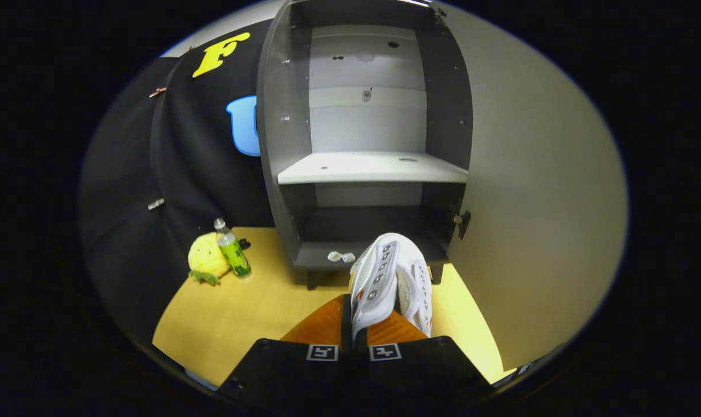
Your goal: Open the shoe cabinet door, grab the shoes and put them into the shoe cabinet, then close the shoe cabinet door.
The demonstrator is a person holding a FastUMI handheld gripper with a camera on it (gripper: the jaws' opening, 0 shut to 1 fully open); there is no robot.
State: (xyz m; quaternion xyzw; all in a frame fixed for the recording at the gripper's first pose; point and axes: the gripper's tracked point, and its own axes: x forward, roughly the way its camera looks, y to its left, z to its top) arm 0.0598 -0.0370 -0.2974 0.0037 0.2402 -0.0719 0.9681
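The gripper (pixel 353 333) is pointing forward and slightly down toward the shoe cabinet (pixel 365 145), its two fingers (pixel 318 327) drawn close together and clamping the white shoes (pixel 388 278) between them. The pair is sticking out ahead of the fingertips, toes toward the cabinet's low bottom compartment, hanging over the near edge of the cabinet base. The cabinet door (pixel 536 191) is standing wide open on the right, showing a pale shelf (pixel 371 168) halfway up and a small white object (pixel 340 256) lying on the bottom ledge. Far to the left, on the yellow floor (pixel 240 313), a green bottle (pixel 232 249) is leaning against a yellow plush toy (pixel 207 258).
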